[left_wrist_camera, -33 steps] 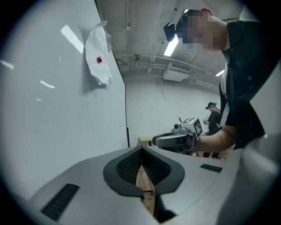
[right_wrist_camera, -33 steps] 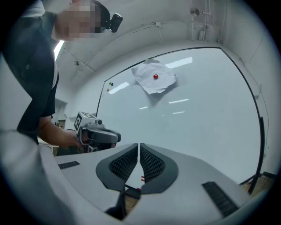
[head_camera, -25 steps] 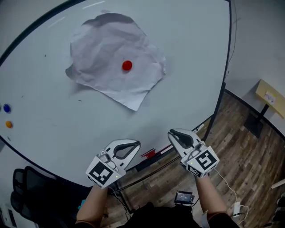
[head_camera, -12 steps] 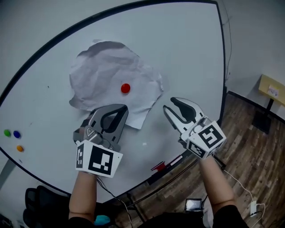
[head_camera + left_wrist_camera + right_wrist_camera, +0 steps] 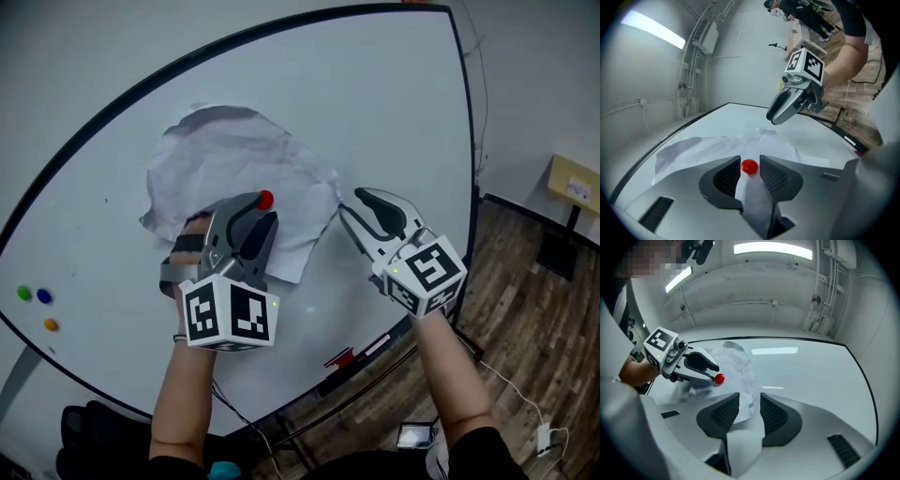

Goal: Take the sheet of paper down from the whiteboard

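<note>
A whiteboard [image 5: 394, 112] stands over a wood floor [image 5: 534, 309], with small magnets [image 5: 44, 296] at its lower left. Crumpled white paper [image 5: 225, 159] lies on the board under a red magnet [image 5: 265, 199]. The left gripper [image 5: 750, 161] has just been opening, and its jaws flank that magnet. The right gripper [image 5: 750, 398], also just opened, stands apart at the paper's edge.

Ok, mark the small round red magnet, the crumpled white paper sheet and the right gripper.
red magnet [image 5: 749, 166]: left gripper view, its centre.
paper sheet [image 5: 225, 155]: head view, upper middle.
right gripper [image 5: 350, 202]: head view, between fingertips.
</note>
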Demonstrator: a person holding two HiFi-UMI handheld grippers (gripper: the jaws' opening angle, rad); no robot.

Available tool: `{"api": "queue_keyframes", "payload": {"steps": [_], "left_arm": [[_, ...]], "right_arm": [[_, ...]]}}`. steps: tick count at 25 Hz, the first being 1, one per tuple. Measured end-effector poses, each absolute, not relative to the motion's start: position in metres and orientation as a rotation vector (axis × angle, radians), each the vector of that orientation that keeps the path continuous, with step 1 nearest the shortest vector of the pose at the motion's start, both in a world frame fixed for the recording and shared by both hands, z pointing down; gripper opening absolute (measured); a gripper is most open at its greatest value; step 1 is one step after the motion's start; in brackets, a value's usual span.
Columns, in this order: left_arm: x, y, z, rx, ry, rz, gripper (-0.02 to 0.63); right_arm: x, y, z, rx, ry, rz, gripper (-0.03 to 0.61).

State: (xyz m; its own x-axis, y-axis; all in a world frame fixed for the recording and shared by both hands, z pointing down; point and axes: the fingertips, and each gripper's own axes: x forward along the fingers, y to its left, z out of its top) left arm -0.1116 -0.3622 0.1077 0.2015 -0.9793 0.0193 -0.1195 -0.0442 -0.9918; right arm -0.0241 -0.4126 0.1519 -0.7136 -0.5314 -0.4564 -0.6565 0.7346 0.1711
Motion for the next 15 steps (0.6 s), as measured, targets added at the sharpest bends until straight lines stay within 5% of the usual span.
{"api": "queue_keyframes", "payload": {"steps": [15], "left_arm": [[-0.115, -0.382, 0.109, -1.353, 1.203, -1.146, 0.154]], "right_arm": [[-0.035, -0.422, 0.149, -0.966, 2.601, 0.460, 0.130]]}}
